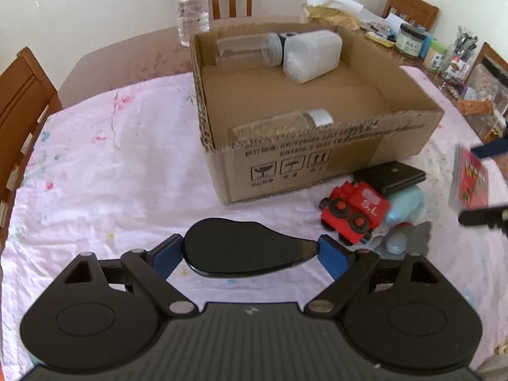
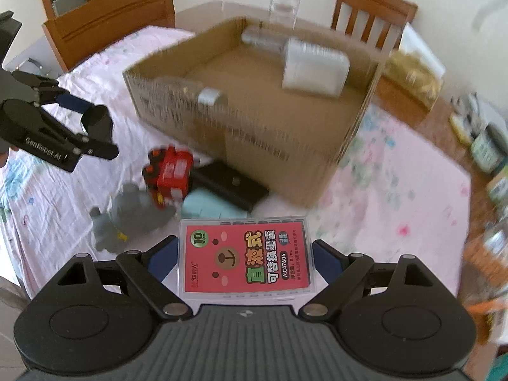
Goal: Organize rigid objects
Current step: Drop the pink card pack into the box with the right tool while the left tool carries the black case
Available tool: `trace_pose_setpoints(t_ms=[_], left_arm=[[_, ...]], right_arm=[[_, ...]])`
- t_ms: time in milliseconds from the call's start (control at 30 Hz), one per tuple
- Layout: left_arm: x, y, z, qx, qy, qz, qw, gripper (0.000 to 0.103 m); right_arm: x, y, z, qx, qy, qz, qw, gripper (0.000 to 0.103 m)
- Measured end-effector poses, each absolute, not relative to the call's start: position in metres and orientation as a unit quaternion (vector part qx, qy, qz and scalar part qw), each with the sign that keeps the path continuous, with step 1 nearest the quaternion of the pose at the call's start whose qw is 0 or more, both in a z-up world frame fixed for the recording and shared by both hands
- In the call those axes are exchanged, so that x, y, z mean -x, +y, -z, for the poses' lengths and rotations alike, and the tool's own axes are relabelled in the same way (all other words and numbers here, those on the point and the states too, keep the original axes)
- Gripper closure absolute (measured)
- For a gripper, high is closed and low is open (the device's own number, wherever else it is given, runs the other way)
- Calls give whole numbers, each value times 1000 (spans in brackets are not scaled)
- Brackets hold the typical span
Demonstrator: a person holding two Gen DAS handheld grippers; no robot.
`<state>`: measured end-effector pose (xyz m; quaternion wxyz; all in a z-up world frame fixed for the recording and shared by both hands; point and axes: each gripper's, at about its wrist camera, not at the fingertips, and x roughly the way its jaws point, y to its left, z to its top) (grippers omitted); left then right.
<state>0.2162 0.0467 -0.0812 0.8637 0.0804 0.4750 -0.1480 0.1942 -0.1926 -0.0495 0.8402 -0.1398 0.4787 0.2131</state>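
Observation:
My left gripper (image 1: 250, 254) is shut on a flat black teardrop-shaped case (image 1: 241, 249), held above the pink cloth in front of the cardboard box (image 1: 317, 171). My right gripper (image 2: 244, 258) is shut on a clear plastic box with a red label (image 2: 246, 258), held in front of the cardboard box (image 2: 254, 146); it also shows at the right edge of the left wrist view (image 1: 470, 181). The box holds a clear jar (image 1: 250, 49), a white container (image 1: 312, 54) and a small bottle (image 1: 285, 123). The left gripper shows in the right wrist view (image 2: 95, 123).
Beside the box lie a red toy truck (image 1: 355, 209), a black wallet (image 1: 389, 176), a light blue object (image 1: 406, 204) and a grey elephant toy (image 1: 409, 238). A water bottle (image 1: 192, 3) stands behind the box. Wooden chairs (image 1: 19, 101) surround the table; clutter (image 1: 444, 50) fills the far right.

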Motion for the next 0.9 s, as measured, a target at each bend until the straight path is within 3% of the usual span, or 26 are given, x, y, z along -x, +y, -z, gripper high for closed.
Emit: trace_pose_setpoints(t_ms=[300,467,533,900], left_arm=[[-213,57,43,-78,454,163,873,13],[-211,59,29,-81,438,158,881,13],[-213,59,25,-82,433,154,884,13],[-226,56,10,-87,423,152,889,13]], right_arm=[[-241,-187,-3,146,412,-229,870,11],[-277,-175,3,158,402,-209,877,10],[-288,-172,11,161,411,-190,877,0],[-268,-180,16,101,434,-164,880,0]])
